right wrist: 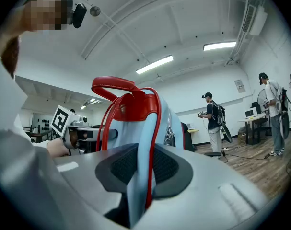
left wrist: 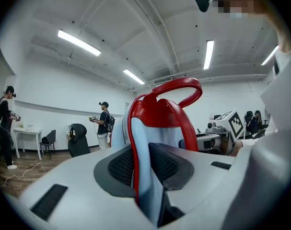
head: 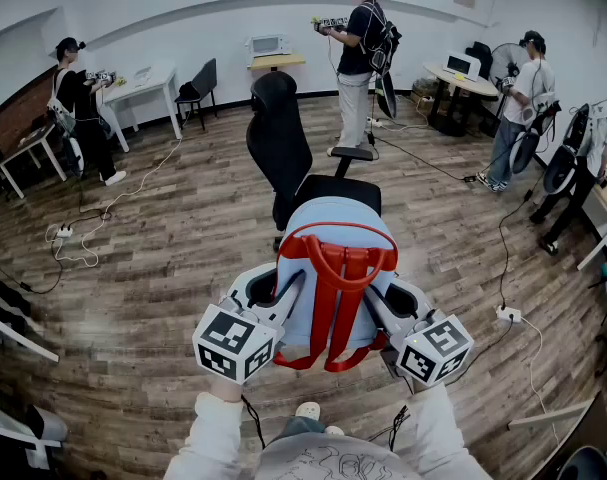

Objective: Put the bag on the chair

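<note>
Each gripper has only a thin fold of fabric: the left gripper is clamped on one side edge of the bag, the right gripper on the other. A fold may slip under the bag's weight and tip it sideways. The chair looks like a swivel type, so a push could turn it away, and the loose straps might snag its armrest. The bag hangs upright just short of the chair seat, off the floor. It is light blue and soft, with red shoulder straps and a red top handle.
</note>
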`<state>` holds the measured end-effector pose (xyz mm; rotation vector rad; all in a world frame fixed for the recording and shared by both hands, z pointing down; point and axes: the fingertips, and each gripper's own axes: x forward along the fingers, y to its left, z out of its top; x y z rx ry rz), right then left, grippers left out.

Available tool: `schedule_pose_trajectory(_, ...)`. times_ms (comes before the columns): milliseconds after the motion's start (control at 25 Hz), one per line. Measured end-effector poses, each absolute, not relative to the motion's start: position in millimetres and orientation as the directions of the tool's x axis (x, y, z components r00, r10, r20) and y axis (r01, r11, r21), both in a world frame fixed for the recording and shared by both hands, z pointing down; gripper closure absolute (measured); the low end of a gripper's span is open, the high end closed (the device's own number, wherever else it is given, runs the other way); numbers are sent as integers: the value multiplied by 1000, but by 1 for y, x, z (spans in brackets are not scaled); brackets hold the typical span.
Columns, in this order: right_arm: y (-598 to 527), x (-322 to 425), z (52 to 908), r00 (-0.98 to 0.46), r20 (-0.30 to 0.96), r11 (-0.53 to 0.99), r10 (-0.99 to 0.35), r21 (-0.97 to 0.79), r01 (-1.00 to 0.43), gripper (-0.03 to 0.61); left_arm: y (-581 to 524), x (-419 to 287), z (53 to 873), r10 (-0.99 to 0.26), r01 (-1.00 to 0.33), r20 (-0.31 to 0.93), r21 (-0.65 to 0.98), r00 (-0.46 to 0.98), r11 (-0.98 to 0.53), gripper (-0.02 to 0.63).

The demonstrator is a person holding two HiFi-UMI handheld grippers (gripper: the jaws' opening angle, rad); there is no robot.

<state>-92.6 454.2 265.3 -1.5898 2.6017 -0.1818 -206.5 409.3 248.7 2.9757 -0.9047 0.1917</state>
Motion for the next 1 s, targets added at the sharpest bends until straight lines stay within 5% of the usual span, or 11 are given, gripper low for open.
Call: schedule_pose_trajectory(1000,411,-90,277,-438,-7,432,-899,-179,-884,495,367,-205,261,-542,-545,139,-15,829,-838,526)
